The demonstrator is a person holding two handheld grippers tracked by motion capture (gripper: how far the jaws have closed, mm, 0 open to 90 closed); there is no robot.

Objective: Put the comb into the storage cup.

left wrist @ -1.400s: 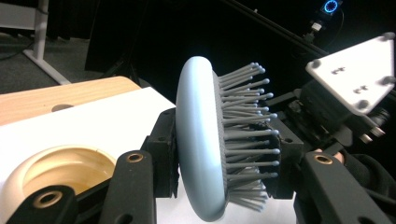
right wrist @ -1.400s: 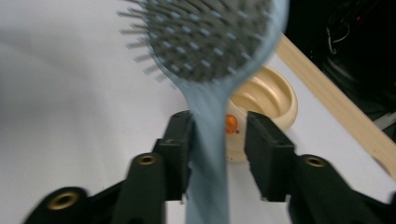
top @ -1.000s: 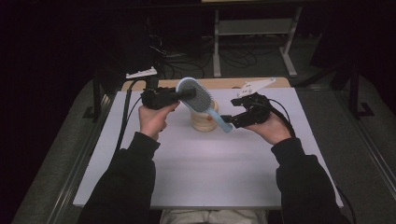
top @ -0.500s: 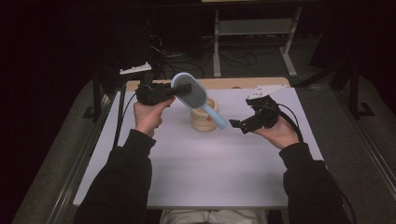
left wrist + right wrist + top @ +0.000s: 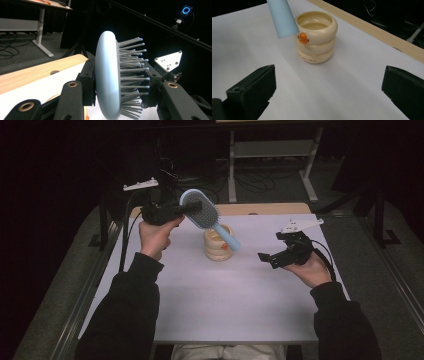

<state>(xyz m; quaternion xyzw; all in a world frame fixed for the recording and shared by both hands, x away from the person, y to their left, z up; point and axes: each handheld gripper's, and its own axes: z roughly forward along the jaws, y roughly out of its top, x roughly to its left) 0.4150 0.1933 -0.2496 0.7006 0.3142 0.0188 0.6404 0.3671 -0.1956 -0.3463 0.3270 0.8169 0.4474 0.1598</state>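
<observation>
A pale blue hairbrush (image 5: 201,209) is clamped by its head in the left tool (image 5: 192,208) above the white surface (image 5: 210,305). The cream cup (image 5: 218,242) beneath its handle is seen empty. The right tool (image 5: 267,258), just opened wide, holds nothing.

A lab or test room is shown, not a home. A white surface (image 5: 215,305) with a wooden edge is set up in a dark room, black curtains are hung all around, and cables (image 5: 250,182) are left lying on the grey floor beside a metal table frame (image 5: 270,155). A small camera with a glowing blue ring (image 5: 186,10) is fixed on a slanted black bar high above the surface.
</observation>
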